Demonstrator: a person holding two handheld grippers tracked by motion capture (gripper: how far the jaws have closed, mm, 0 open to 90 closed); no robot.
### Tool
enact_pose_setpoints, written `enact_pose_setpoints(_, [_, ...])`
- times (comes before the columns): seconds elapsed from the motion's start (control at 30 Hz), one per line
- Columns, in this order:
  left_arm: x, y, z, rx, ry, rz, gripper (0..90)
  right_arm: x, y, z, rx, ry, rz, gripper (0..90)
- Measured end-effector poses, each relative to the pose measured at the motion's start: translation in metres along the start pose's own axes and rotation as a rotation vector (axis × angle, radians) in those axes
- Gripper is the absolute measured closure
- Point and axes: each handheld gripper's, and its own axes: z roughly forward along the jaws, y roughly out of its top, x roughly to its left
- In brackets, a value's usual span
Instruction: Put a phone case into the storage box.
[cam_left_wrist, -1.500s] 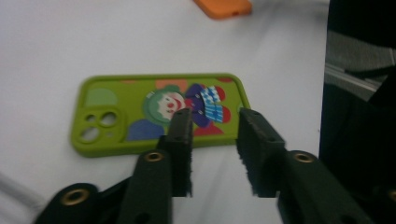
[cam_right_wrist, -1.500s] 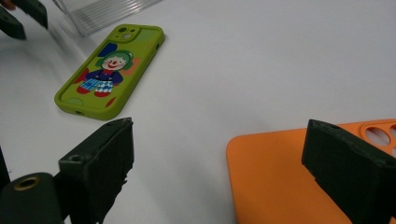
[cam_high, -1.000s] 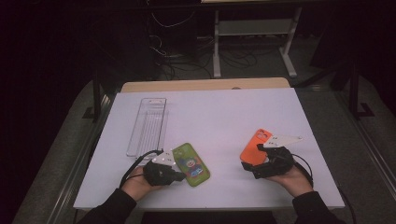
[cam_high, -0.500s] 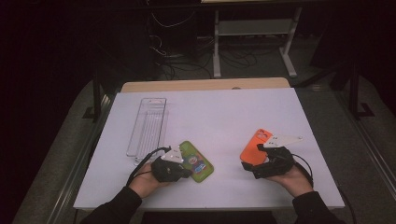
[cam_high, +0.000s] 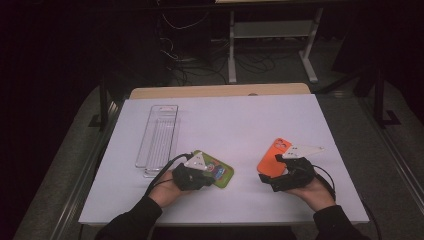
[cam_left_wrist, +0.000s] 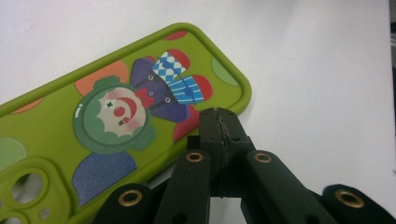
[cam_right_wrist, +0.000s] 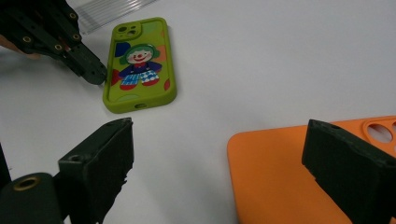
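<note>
Left gripper (cam_left_wrist: 219, 116) has jaws fully closed, nothing between them; the tip touches the long edge of the green silicone phone case w/ clown print (cam_left_wrist: 116, 116), which lies flat on the white table (cam_high: 240, 125), just beside the clear plastic tray (cam_high: 157, 140). Right gripper (cam_right_wrist: 219, 163) has jaws wide open, holding nothing; one jaw is over the orange phone case (cam_right_wrist: 289, 172), flat on the table at the right side.

Step in hand, as I judge: the closed tip is nudging the green case sideways. Next move probably needs a gentle, level push so the tip does not slip over the edge.

Hard to tell: whether the right jaw touches the orange case; its lower part is cut off.
</note>
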Motion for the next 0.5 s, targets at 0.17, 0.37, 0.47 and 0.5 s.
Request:
enact_pose_setpoints(0.17, [0.003,0.003,-0.021,-0.081,-0.023,-0.018,83.8,0.0,0.0,0.0,0.002,0.003,0.001,8.3])
enact_pose_setpoints(0.37, [0.008,0.001,-0.057,-0.179,-0.004,-0.034,67.0,-0.001,-0.001,-0.001,0.002,0.001,0.005,8.3])
enact_pose_setpoints(0.47, [0.012,-0.008,-0.074,-0.214,0.017,-0.05,58.7,-0.001,-0.001,-0.001,0.002,0.0,0.004,8.3])
enact_pose_setpoints(0.5, [0.013,-0.011,-0.08,-0.224,0.019,-0.061,53.2,-0.001,-0.001,-0.001,0.004,0.0,0.007,8.3])
